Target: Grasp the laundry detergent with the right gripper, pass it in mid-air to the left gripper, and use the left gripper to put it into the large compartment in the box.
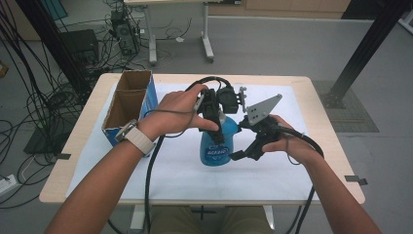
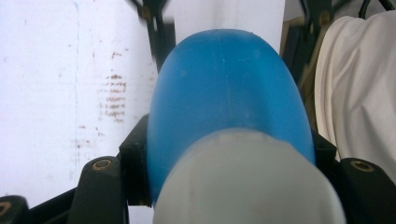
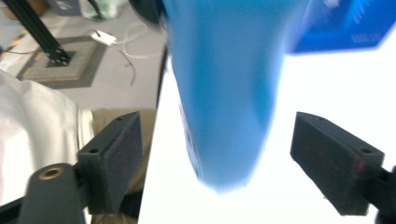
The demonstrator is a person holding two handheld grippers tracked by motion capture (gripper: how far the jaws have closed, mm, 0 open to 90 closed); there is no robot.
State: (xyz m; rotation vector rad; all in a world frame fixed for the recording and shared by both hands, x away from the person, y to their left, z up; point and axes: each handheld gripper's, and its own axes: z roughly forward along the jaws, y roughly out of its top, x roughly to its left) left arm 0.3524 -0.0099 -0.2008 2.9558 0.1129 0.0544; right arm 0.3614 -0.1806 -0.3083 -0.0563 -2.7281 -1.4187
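1. Black jaws of my left gripper [image 1: 217,127] press on both sides of the blue bottle [image 1: 216,146]. They hold it tight near its top, up by the shoulder.
2. In the left gripper view, the blue bottle [image 2: 224,93] sits right between my two jaws, and its pale cap [image 2: 247,182] is closest to the camera.
3. My right gripper [image 1: 242,155] is at the other side of the bottle, low down near the bottom part.
4. Its jaws stand wide open. In the right gripper view the blue bottle [image 3: 229,93] is between them, but there is a gap on each side, so the pads do not press on it.
5. That bottle stands upright on a white sheet [image 1: 170,165] near the middle of the table [image 1: 336,151].
6. My left hand [image 1: 178,112] reaches over from the left, and my right hand [image 1: 287,141] comes in from the right.
7. On my left wrist is a watch [image 1: 132,134] with a pale band.
8. An open cardboard box [image 1: 127,105] with blue sides stands on the left part of the table, apart from the bottle.
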